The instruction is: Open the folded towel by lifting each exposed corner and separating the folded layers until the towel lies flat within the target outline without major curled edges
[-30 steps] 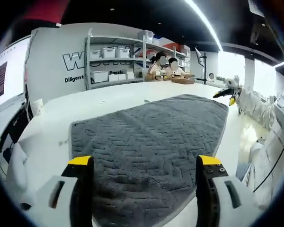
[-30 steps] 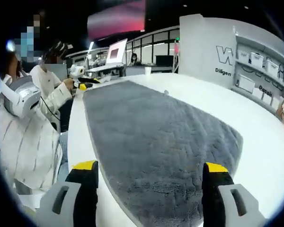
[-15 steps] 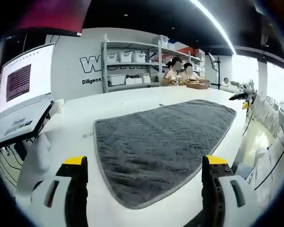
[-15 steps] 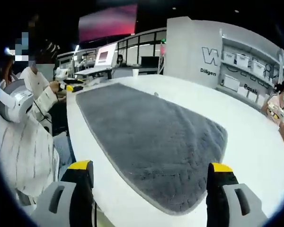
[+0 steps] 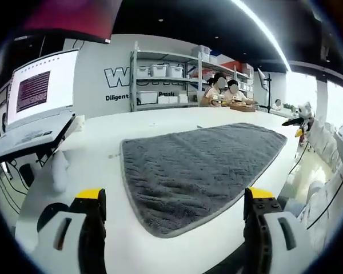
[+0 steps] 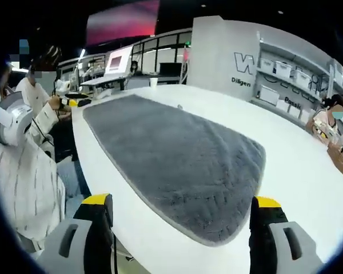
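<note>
Your left tool (image 5: pixel 171 208) and right tool (image 6: pixel 174 214) both hang with jaws wide apart, holding nothing. The grey towel (image 5: pixel 197 165) lies spread flat on the white table (image 5: pixel 97 142), just ahead of both tools.

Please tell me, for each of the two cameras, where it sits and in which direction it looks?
Left gripper view: rides on the left tool, looking across the grey textured towel toward storage shelves.
Right gripper view: rides on the right tool, looking along the towel toward a seated person.
Shared: towel, white table, open tools.
</note>
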Available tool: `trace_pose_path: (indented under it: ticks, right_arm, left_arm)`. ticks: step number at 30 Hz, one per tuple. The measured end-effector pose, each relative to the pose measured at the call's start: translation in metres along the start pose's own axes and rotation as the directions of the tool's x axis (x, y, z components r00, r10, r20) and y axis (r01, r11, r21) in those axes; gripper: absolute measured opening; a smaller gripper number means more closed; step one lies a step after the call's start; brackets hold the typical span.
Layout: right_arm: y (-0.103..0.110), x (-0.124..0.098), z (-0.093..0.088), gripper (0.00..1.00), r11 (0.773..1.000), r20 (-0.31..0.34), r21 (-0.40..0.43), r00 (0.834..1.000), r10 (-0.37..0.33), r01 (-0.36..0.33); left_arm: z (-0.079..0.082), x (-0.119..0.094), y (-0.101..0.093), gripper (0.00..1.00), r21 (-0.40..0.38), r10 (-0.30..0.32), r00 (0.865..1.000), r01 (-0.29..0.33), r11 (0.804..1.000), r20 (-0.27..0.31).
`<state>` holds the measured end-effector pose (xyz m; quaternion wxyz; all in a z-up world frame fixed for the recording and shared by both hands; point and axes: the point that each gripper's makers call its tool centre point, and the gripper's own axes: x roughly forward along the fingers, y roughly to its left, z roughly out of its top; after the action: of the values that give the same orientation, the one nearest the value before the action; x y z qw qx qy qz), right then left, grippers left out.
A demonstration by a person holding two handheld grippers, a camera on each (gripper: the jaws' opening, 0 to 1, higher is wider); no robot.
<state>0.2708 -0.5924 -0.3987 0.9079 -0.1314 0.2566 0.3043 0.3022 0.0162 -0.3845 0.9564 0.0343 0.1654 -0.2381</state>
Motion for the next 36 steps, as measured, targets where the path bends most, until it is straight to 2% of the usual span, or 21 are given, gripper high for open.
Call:
trace_pose_path:
  ticks: [17, 27, 36]
  right_arm:
    - [0.000, 0.001, -0.003, 1.00, 0.999, 0.030, 0.045, 1.000, 0.006, -0.008]
    - [0.003, -0.001, -0.004, 1.00, 0.999, 0.033, 0.038, 0.999, 0.008, -0.009]
    - [0.003, -0.006, 0.000, 1.00, 0.999, 0.062, 0.047, 0.998, 0.004, -0.007]
  left_arm:
    - [0.011, 0.004, -0.010, 0.99, 0.025, -0.022, 1.000, 0.021, 0.999, 0.015]
    - [0.026, 0.009, -0.023, 0.99, 0.020, -0.059, 0.994, 0.057, 0.998, 0.088]
    - [0.025, 0.011, -0.028, 0.99, 0.036, -0.077, 0.993, 0.074, 0.997, 0.086]
